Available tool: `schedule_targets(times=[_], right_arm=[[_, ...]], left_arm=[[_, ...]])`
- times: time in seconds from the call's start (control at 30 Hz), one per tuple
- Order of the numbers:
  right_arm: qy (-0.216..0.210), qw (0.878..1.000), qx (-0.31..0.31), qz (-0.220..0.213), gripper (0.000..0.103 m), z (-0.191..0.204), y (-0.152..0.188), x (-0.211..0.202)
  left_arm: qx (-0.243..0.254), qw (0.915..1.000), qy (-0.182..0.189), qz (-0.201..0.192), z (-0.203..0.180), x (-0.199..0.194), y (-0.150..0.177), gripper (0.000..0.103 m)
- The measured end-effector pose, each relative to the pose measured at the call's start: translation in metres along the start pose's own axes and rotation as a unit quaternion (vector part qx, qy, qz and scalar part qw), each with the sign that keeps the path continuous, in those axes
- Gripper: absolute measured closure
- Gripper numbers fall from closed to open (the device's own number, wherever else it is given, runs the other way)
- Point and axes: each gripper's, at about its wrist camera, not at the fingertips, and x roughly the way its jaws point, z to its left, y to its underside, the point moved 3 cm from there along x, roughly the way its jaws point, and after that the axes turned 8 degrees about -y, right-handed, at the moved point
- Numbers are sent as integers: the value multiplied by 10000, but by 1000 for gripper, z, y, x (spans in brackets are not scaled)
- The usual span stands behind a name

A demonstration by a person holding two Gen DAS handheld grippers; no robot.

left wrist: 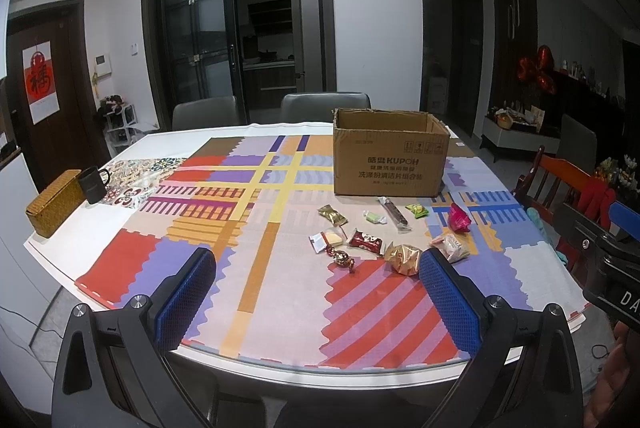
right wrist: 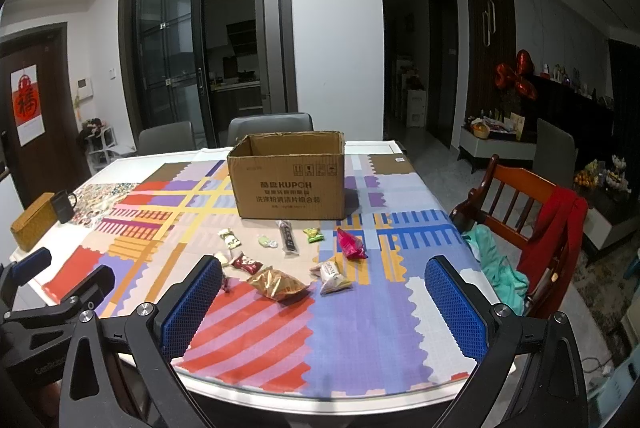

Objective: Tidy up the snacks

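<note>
An open cardboard box [left wrist: 390, 163] [right wrist: 290, 185] stands on the colourful tablecloth. Several wrapped snacks lie in front of it: a gold packet [left wrist: 404, 258] [right wrist: 278, 284], a pink packet [left wrist: 458, 218] [right wrist: 350, 244], a white packet [left wrist: 452, 248] [right wrist: 334, 276], a dark stick [left wrist: 394, 214] [right wrist: 289, 238], a red packet [left wrist: 365, 240] [right wrist: 245, 264] and small candies. My left gripper [left wrist: 316, 292] is open and empty near the table's front edge. My right gripper [right wrist: 324, 300] is open and empty, short of the snacks.
A black mug [left wrist: 93, 183] and a woven box [left wrist: 54, 207] sit at the table's left edge. A wooden chair [right wrist: 524, 220] with red and teal clothes stands at the right. Two grey chairs [left wrist: 324, 105] stand behind the table.
</note>
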Motion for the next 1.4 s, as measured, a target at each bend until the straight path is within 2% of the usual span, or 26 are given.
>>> schedule_targets(times=[0.57,1.4], right_arm=[[7,9998,117,131,0,-9,2,12],[46,9977,189,656,0,-16,5,83]], left_arm=[[90,9999,-14,96,-7,10,-2,0],[235,9980,-61,588,-21,85,-6,0]])
